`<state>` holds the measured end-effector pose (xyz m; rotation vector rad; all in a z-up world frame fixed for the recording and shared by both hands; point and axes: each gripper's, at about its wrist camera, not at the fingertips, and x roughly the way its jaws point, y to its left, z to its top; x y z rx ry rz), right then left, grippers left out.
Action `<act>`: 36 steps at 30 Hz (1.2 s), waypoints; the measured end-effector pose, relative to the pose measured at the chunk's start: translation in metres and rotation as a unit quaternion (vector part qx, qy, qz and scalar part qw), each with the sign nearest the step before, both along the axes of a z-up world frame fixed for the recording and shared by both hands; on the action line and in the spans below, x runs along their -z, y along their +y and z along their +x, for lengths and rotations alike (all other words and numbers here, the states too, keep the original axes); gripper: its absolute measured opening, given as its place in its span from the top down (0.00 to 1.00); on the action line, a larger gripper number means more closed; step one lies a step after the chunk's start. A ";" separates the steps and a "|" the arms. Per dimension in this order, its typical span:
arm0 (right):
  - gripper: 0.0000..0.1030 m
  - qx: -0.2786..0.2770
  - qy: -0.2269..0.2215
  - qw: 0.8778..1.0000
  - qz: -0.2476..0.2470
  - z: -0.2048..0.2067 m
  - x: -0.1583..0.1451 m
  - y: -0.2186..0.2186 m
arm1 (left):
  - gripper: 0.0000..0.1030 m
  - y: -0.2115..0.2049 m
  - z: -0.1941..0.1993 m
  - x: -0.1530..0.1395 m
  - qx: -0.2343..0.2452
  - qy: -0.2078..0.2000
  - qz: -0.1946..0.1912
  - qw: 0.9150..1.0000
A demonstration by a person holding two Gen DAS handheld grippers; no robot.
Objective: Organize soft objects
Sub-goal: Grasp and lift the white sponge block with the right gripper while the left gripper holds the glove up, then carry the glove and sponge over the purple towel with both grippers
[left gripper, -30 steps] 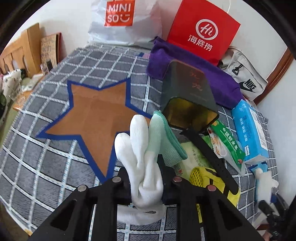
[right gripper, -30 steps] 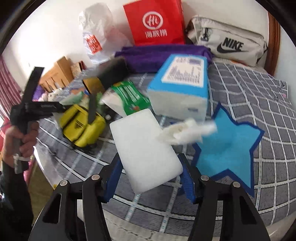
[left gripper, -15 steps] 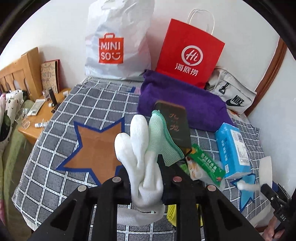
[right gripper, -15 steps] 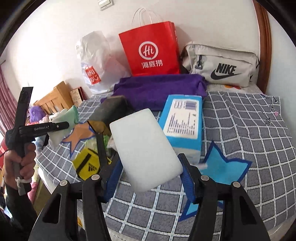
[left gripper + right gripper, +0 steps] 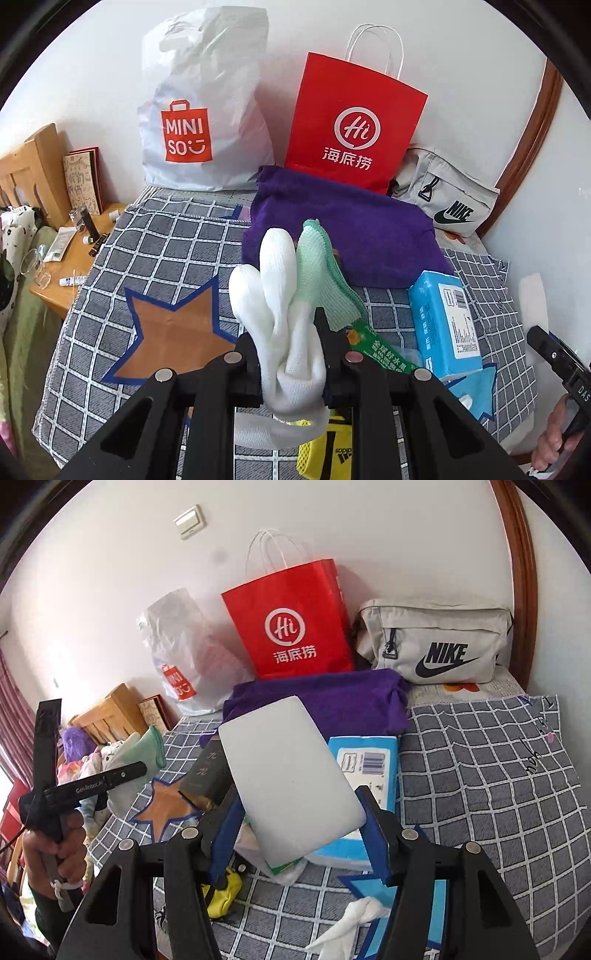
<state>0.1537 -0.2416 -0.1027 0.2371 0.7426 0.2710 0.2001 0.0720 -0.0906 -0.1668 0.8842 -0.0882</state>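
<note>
Left wrist view: the left claw [image 5: 291, 343] pinches a white sock bundle [image 5: 280, 314] with a mint cloth [image 5: 317, 273]. Right claw [image 5: 299, 823] clamps a white sponge [image 5: 288, 775]. Neither is placed; a brown star [image 5: 173, 332] lies left of the left claw, a blue star [image 5: 369, 886] below the right. Clutter crowds the bed [image 5: 498, 775] between them, with open room beyond.

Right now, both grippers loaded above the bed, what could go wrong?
1. The left gripper pinches the white sock and green cloth together; the cloth sits at the edge and may slip out.
2. The right gripper grips only the white sponge's lower end, so it could pivot.
</note>
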 end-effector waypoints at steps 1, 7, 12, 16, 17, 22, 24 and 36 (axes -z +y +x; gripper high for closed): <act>0.42 0.005 0.003 1.000 -0.004 0.004 0.000 -0.001 | 0.81 -0.002 0.004 0.000 0.001 0.002 -0.001 1.000; 0.42 0.024 -0.001 0.999 -0.037 0.030 -0.001 0.000 | 0.81 -0.012 0.029 -0.001 0.006 0.007 0.013 1.000; 0.42 0.036 0.002 0.998 -0.041 0.059 0.000 -0.005 | 0.81 -0.022 0.053 -0.002 0.015 0.009 0.031 0.999; 0.42 0.043 0.007 0.998 -0.044 0.085 0.001 -0.009 | 0.81 -0.030 0.076 0.000 0.018 0.013 0.041 0.999; 0.42 0.044 0.007 0.998 -0.044 0.092 0.001 -0.009 | 0.81 -0.031 0.080 0.001 0.018 0.014 0.042 0.999; 0.42 0.043 0.003 0.998 -0.047 0.123 0.000 -0.006 | 0.81 -0.035 0.112 0.007 0.018 0.024 0.041 0.999; 0.42 0.041 0.002 0.998 -0.047 0.136 -0.001 -0.005 | 0.81 -0.036 0.123 0.010 0.018 0.028 0.038 0.999; 0.42 0.022 0.003 0.998 -0.058 0.219 0.000 0.006 | 0.81 -0.042 0.190 0.015 0.029 0.038 0.033 0.998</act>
